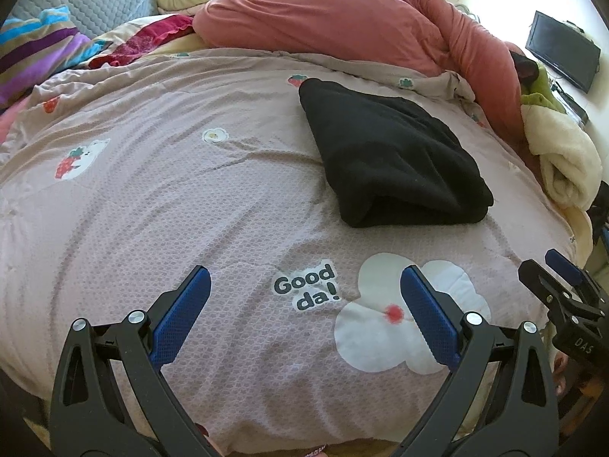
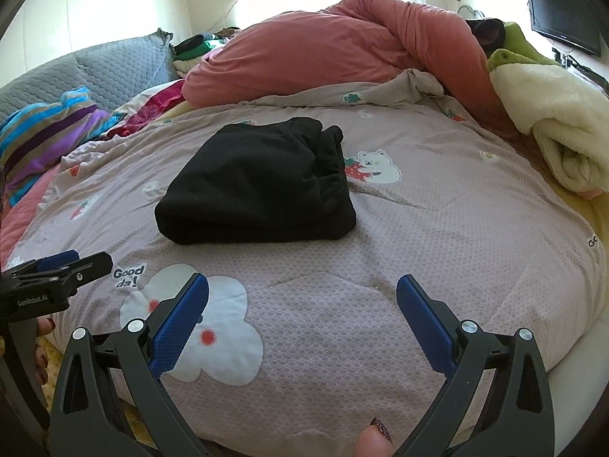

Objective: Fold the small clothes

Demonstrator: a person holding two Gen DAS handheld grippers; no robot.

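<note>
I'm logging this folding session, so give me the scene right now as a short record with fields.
surface: pink printed quilt on a bed
garment: black garment, folded into a compact bundle, lying on the quilt
left gripper: open, empty, short of the garment
right gripper: open, empty, short of the garment
background: bunched salmon duvet, cream blanket, striped pillow
fold state: looks finished

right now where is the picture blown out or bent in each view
Left wrist view: the window strip at the top is blown out white, and fisheye bulges the pink patterned quilt. Right wrist view: the window is blown out likewise; the folded black fleece garment shows little detail.
</note>
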